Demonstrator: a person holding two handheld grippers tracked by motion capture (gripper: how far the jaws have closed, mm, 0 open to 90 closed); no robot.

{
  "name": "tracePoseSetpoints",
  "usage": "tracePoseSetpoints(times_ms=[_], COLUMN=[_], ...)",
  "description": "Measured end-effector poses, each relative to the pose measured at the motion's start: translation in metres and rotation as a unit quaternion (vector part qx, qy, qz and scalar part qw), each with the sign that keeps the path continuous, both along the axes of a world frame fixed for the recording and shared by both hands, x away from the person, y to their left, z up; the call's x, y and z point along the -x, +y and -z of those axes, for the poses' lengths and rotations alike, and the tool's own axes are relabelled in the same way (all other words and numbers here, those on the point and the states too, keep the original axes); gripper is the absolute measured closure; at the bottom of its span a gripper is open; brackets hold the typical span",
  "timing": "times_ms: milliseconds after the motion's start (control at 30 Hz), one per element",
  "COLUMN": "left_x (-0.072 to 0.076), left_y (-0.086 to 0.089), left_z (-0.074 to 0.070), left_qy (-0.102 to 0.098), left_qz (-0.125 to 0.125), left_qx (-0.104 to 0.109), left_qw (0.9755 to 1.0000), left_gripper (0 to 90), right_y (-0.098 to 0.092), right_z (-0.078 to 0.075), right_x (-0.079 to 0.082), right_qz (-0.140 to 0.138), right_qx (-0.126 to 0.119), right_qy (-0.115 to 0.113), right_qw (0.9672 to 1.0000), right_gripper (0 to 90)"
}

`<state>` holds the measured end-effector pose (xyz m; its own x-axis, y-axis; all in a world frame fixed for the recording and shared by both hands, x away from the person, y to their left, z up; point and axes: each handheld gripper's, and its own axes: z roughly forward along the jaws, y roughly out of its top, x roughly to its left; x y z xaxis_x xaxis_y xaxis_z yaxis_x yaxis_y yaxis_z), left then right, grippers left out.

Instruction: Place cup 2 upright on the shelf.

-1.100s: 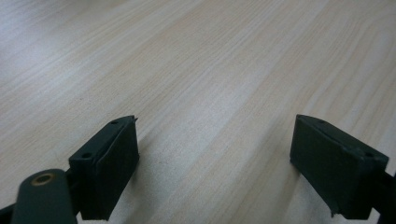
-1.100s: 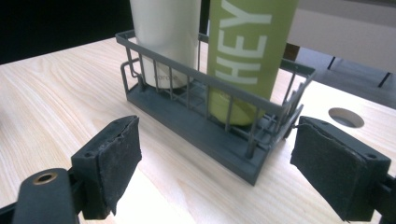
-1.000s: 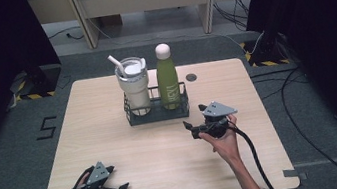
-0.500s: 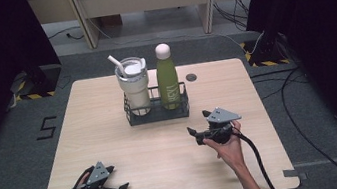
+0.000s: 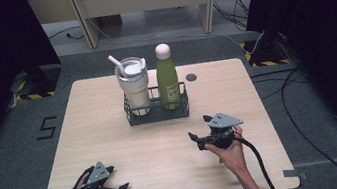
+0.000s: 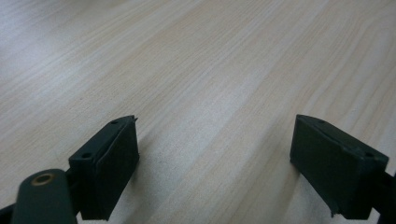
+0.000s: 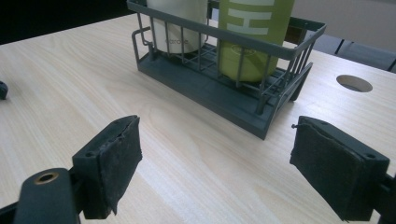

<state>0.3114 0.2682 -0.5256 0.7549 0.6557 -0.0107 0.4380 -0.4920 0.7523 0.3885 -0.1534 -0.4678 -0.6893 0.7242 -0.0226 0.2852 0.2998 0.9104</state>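
Pale wood covers the whole table (image 5: 111, 133), and it looks smooth and bare near the person's hands. In the middle of the high view, a bit above centre, sits a dark wire basket (image 5: 158, 112). Inside it stand two drinks side by side: a cream cup (image 5: 134, 87) with a lid and a white straw on the left, and a tall green bottle (image 5: 167, 77) with a pale cap on the right. I think the basket is there to keep them upright, so they cannot tip or roll.

The right gripper (image 5: 201, 127) is just below and to the right of the basket, held off the table, with a gap between them. Its jaws are spread apart with nothing between them. In the right gripper view the basket (image 7: 219, 79) fills the top middle, and the green bottle (image 7: 254, 37) is straight ahead. So it seems pointed that way on purpose, ready to go for the bottle or the basket.

The left gripper (image 5: 119, 178) is low in the bottom left of the high view, far from the basket. Its jaws are wide open too, with bare wood (image 6: 210, 70) in front. It looks like it is just waiting near the table edge, out of the way.
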Motion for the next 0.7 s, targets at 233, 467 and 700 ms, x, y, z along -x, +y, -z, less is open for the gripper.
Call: tracePoseSetpoints(times_ms=[233,467,700], left_x=[0.0,0.0,0.0], left_y=[0.0,0.0,0.0], left_z=[0.0,0.0,0.0], left_qy=[0.0,0.0,0.0], left_qz=[0.0,0.0,0.0], left_qx=[0.0,0.0,0.0], left_qw=[1.0,1.0,1.0], left_gripper=[14.6,14.7,14.6], right_y=[-0.002,-0.004,-0.005], right_z=[0.001,0.0,0.004], right_x=[0.007,0.016,0.022], right_qz=[0.0,-0.009,-0.01], right_qx=[-0.007,-0.009,-0.003], right_qy=[0.006,0.0,0.004], right_qw=[1.0,0.9999,0.9999], right_gripper=[15.2,15.0,15.0])
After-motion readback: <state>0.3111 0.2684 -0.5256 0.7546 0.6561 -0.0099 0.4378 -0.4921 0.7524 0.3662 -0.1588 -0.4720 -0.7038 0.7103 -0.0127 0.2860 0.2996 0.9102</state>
